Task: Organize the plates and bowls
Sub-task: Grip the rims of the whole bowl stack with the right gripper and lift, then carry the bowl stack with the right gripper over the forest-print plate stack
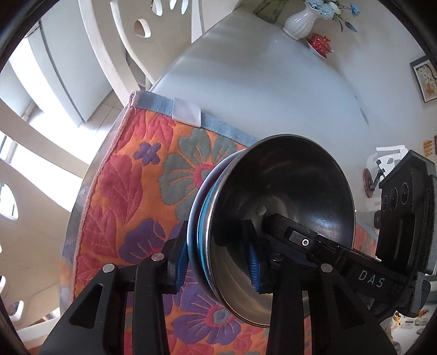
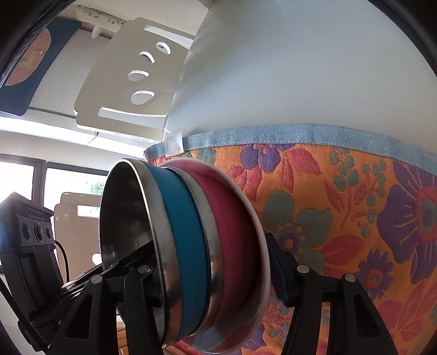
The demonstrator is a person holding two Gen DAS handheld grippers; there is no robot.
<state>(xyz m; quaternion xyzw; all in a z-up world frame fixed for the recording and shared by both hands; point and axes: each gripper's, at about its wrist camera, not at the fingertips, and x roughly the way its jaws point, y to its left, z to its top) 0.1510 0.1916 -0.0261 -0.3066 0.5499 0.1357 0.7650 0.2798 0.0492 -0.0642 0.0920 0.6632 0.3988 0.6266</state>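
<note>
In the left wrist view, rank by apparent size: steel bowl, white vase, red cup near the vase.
1. Steel bowl, largest, though it sits right at the camera, so nearness inflates it.
2. White vase.
3. Red cup, smallest.

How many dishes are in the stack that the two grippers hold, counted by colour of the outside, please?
Blue-sided bowl: 1
Pink-sided bowl: 1
White plate: 1
Total: 3

Both bowls have steel rims; the blue-sided bowl lies on top of the stack, the white plate at the other end.
</note>
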